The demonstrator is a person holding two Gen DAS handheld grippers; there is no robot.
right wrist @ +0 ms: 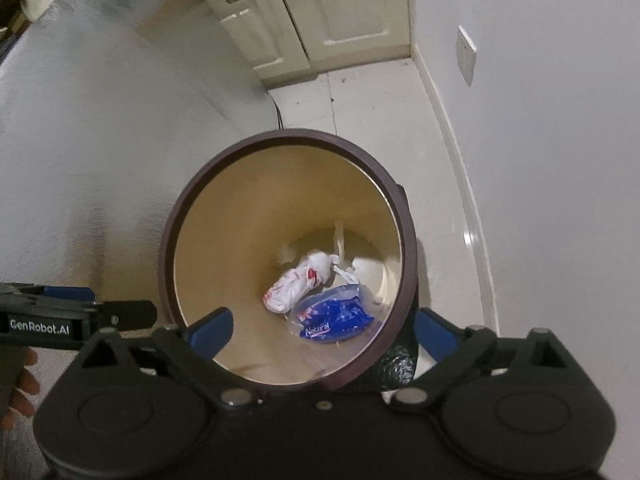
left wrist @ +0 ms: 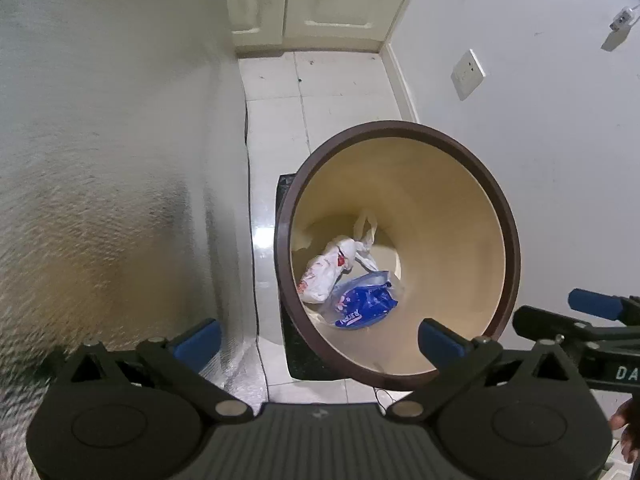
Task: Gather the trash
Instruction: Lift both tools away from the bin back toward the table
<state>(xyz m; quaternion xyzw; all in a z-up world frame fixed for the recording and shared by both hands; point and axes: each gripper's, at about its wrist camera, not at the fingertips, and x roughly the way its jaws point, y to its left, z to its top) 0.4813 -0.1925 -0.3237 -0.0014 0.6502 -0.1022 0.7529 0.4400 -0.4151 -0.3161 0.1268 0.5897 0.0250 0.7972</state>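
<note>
A round bin with a dark brown rim [left wrist: 404,126] and cream inside stands on the tiled floor; it also shows in the right wrist view [right wrist: 288,135]. At its bottom lie a white knotted plastic bag [left wrist: 324,272] [right wrist: 298,282] and a blue plastic wrapper [left wrist: 366,300] [right wrist: 334,316]. My left gripper [left wrist: 320,340] is open and empty above the bin's left near rim. My right gripper [right wrist: 322,330] is open and empty above the bin's near rim. Each gripper shows at the edge of the other's view, the right one [left wrist: 584,312] and the left one [right wrist: 80,312].
A pale textured wall or appliance side [left wrist: 120,160] rises on the left. A white wall with a socket [left wrist: 468,74] is on the right. Cream cabinet doors [right wrist: 320,12] stand at the far end of the floor. A dark mat [left wrist: 300,356] lies under the bin.
</note>
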